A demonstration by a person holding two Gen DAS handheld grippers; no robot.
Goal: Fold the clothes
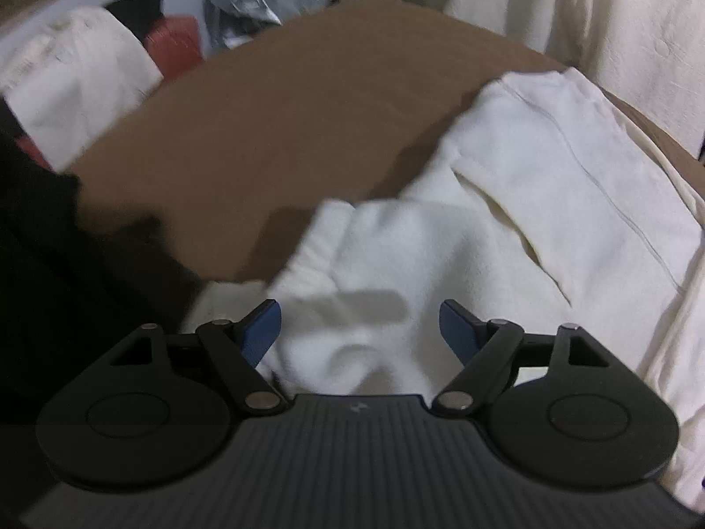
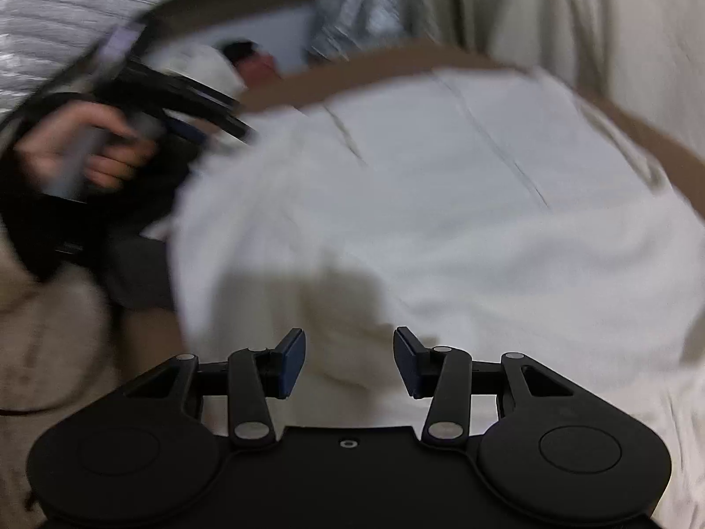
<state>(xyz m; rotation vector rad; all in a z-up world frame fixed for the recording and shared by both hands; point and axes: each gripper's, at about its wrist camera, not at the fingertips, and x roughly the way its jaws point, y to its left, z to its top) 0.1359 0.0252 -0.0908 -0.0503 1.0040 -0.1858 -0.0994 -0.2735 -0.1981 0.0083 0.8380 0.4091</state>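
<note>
Brown surface (image 1: 308, 110) carries the white garment (image 1: 551, 203) partly folded, with the left hand-held gripper (image 1: 359, 330) and right hand-held gripper (image 2: 348, 363) both released above it, so a fold looks just laid, and regrasping an edge seems next.

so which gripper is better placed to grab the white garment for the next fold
Left, probably. The left gripper is open over a bunched free end of the white garment; the right gripper, also open, faces only flat cloth.
</note>
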